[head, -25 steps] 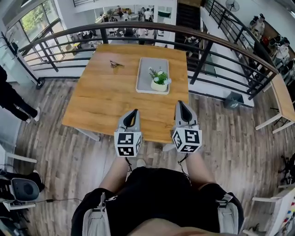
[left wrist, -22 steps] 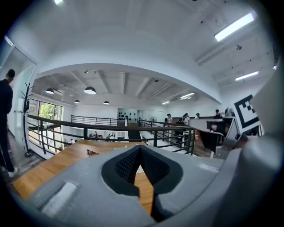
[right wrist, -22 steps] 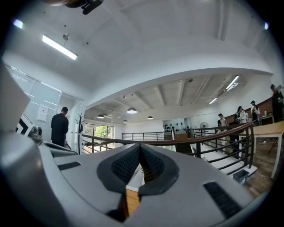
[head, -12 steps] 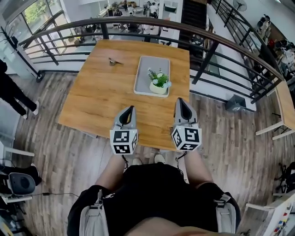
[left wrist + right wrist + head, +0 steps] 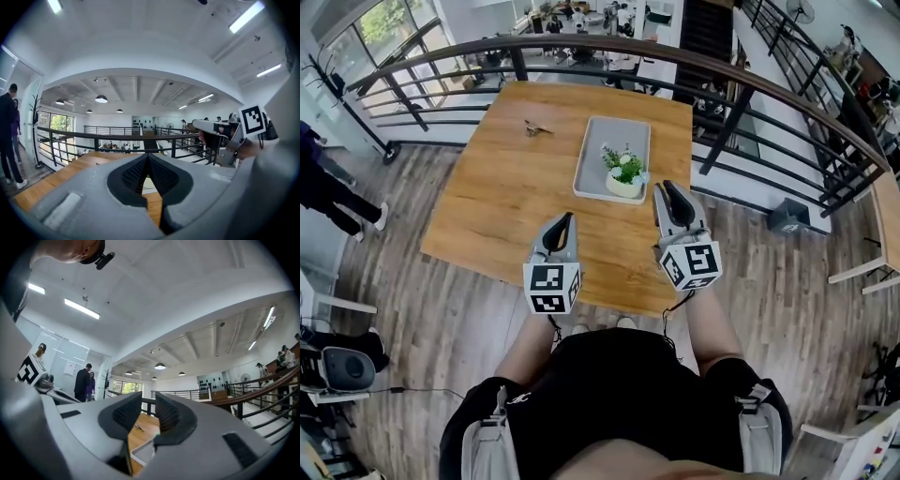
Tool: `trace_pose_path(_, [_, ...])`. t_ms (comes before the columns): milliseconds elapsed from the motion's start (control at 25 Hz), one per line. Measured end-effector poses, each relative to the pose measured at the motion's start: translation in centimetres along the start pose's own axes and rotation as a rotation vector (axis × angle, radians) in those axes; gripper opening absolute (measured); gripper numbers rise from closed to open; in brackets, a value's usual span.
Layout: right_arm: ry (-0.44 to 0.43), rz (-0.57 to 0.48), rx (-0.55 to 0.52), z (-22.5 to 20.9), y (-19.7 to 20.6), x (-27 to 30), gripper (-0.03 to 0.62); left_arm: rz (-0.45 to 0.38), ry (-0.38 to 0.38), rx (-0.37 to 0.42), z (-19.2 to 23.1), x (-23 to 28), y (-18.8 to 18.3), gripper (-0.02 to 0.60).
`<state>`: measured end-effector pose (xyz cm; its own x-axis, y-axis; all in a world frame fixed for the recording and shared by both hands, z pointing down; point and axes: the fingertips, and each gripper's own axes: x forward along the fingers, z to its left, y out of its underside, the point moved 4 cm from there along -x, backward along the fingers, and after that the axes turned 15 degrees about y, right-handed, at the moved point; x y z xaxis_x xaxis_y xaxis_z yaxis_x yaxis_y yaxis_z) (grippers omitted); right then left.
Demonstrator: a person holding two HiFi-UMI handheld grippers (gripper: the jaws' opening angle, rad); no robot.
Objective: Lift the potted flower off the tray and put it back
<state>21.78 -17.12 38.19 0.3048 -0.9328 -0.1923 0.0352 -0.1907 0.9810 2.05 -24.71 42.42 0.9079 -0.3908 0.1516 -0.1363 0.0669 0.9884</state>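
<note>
Now | left gripper [image 5: 565, 218] jaws together, empty | right gripper [image 5: 667, 186] jaws opening, nothing between | risk: narrow gap nudges potted flower [image 5: 624, 173], tipping it on tray [image 5: 602, 150].

Wooden table [image 5: 502, 202], curved black railing [image 5: 727, 131], bystander at left [image 5: 319, 183]

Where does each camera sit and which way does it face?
Head view: on the person's head, steeply down at table, tray and potted flower; shows forearms, lap, left gripper, right gripper.
Left gripper view: on the left gripper, level across the table to the railing; shows its shut jaws.
Right gripper view: on the right gripper, tilted up; its opening jaws, nothing between them, frame the tray.
Shared: each gripper view catches the other gripper.
</note>
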Motion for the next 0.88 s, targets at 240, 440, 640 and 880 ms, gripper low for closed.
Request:
trace_pose_path(240, [-0.156,0.023,-0.011,-0.7,1.4,3.5,0.313,0.007,-0.042,-0.003,1.4,0.8,0.3,0.012])
trace_pose_path(440, [-0.263,0.149,-0.162,-0.2,4.2,6.1,0.465,0.024,-0.081,-0.01,2.5,0.9,0.4,0.012])
trace_pose_path(640, [-0.344,0.27,-0.219,-1.2,8.0,7.9,0.546,0.032,-0.137,-0.023,3.2,0.5,0.7,0.012])
trace_pose_path(880, [-0.374,0.382,-0.235,-3.3,12.5,9.9,0.577,0.064,-0.212,-0.043,3.6,-0.1,1.5,0.012])
